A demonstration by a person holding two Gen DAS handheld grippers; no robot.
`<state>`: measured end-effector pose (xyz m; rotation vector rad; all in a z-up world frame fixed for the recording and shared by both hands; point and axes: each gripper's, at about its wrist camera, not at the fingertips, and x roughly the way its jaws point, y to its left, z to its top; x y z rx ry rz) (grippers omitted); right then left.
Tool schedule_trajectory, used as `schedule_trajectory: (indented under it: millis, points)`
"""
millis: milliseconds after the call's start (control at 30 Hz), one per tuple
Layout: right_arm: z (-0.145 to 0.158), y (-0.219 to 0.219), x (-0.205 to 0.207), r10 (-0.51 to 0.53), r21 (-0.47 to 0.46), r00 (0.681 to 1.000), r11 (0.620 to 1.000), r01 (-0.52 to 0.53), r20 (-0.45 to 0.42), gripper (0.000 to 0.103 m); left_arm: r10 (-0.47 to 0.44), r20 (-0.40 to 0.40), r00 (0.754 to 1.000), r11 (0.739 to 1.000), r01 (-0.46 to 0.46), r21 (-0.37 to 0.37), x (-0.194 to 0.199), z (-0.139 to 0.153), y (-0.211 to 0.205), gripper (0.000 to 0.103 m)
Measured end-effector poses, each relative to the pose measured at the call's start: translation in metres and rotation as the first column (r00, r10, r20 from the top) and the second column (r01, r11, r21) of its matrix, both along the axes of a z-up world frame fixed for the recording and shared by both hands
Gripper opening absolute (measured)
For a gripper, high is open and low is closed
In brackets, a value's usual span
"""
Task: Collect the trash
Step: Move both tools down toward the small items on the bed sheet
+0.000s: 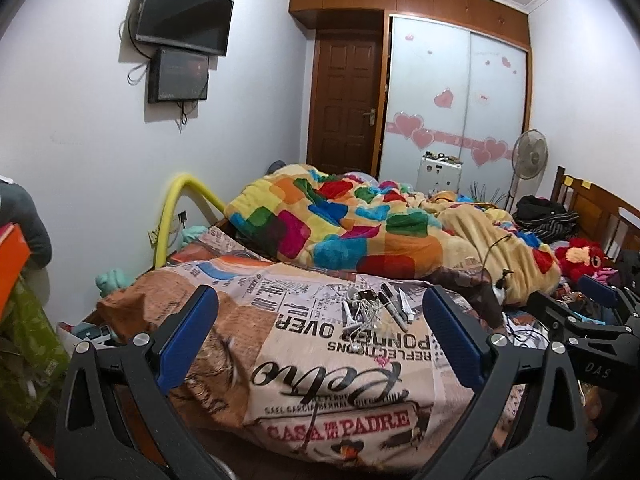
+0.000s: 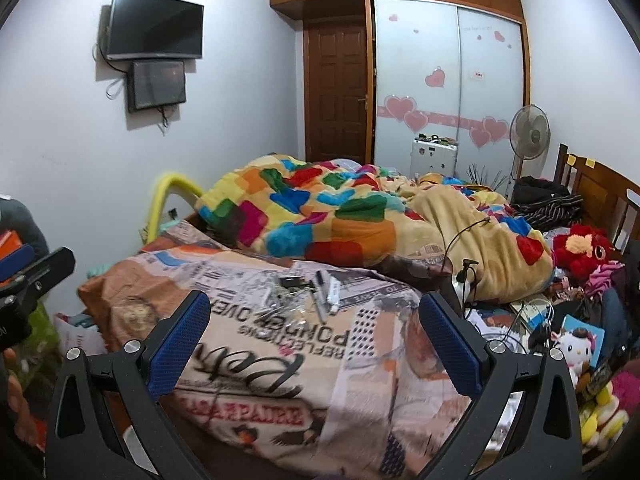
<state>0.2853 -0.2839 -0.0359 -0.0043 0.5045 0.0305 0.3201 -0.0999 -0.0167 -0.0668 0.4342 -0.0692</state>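
You hold both grippers above the near end of the bed, over the newsprint quilt (image 1: 320, 344). Your left gripper (image 1: 320, 320) has its jaws spread wide with nothing between them, and your right gripper (image 2: 316, 324) is spread the same way, also empty. The litter (image 1: 376, 308) lies on the quilt just beyond both sets of fingertips: a small pile of white cords, pens and a black clip, touching one another. In the right view the same pile (image 2: 304, 292) sits between the two blue pads (image 2: 176, 344), farther up the quilt. Behind the pile the patchwork blanket (image 1: 336, 220) is heaped across the bed. A red plush toy (image 2: 580, 252) lies near the headboard (image 2: 600, 196), well right of the pile.
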Motion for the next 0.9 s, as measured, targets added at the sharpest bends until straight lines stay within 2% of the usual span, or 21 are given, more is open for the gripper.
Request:
schedule_trajectory:
  millis: [333, 433, 600, 667, 733, 800, 900]
  points:
    - [-0.053, -0.039, 0.094, 0.014, 0.025, 0.996, 1.0, -0.012, -0.093, 0.101, 0.001, -0.158, 0.987, 0.999, -0.006, -0.033, 0.12, -0.072, -0.027, 0.101]
    - [-0.068, -0.046, 0.117, 0.039, 0.037, 0.991, 0.999, -0.035, -0.125, 0.098, 0.007, -0.195, 0.981, 1.0, -0.01, -0.01, 0.147, -0.094, -0.036, 0.091]
    - [-0.099, -0.053, 0.155, 0.101, 0.086, 0.977, 0.993, -0.086, -0.19, 0.089, 0.002, -0.25, 0.968, 1.0, -0.006, -0.015, 0.189, -0.131, -0.041, 0.085]
    - [-0.109, -0.054, 0.166, 0.119, 0.1, 0.97, 0.99, -0.099, -0.214, 0.086, 0.001, -0.274, 0.962, 1.0, -0.006, -0.018, 0.207, -0.144, -0.043, 0.079]
    - [-0.118, -0.054, 0.181, 0.14, 0.115, 0.961, 0.987, -0.115, -0.238, 0.076, 0.002, -0.299, 0.954, 1.0, -0.01, -0.023, 0.222, -0.156, -0.044, 0.074]
    - [-0.128, -0.051, 0.193, 0.153, 0.111, 0.955, 0.986, -0.128, -0.255, 0.071, -0.003, -0.329, 0.944, 0.999, -0.01, -0.036, 0.236, -0.167, -0.041, 0.07]
    - [-0.144, -0.05, 0.213, 0.162, 0.109, 0.946, 0.985, -0.136, -0.281, 0.061, -0.027, -0.378, 0.925, 0.999, 0.008, -0.052, 0.259, -0.186, -0.045, 0.052]
